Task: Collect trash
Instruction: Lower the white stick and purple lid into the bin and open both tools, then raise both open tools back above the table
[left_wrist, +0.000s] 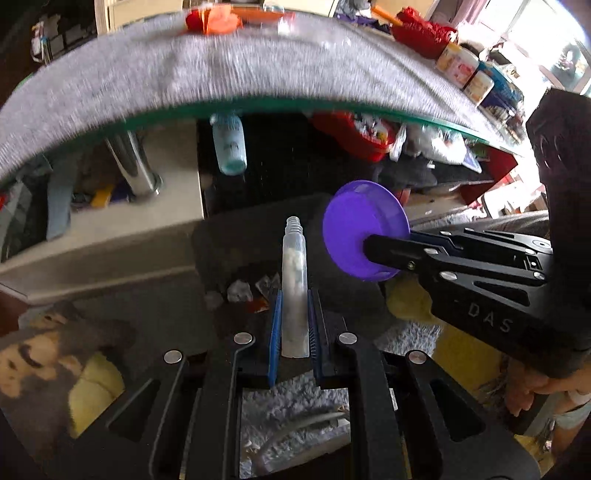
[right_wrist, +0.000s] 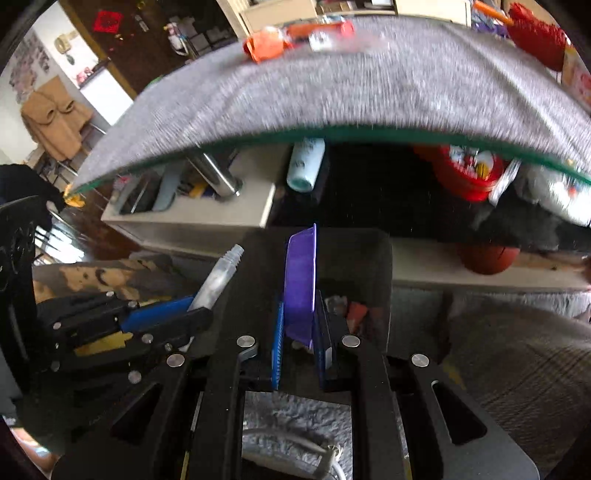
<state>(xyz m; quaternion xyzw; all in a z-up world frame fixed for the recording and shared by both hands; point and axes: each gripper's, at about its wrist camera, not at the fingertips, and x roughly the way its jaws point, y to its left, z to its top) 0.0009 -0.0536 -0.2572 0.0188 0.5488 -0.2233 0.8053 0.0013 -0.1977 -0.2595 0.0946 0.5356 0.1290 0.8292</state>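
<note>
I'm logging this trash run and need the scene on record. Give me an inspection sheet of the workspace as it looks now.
Surface: grey-covered table with a green edge, above and beyond the grippers.
Job's things: clear capless tube; purple lid; dark bin below, scraps inside.
Clutter: orange wrapper on the table; red tub and pale blue bottle beneath it.
Grippers: left gripper shut on the tube; right gripper shut on the lid.
Cables: white cord on the shaggy rug.
Surroundings: cluttered room, basketball.
</note>
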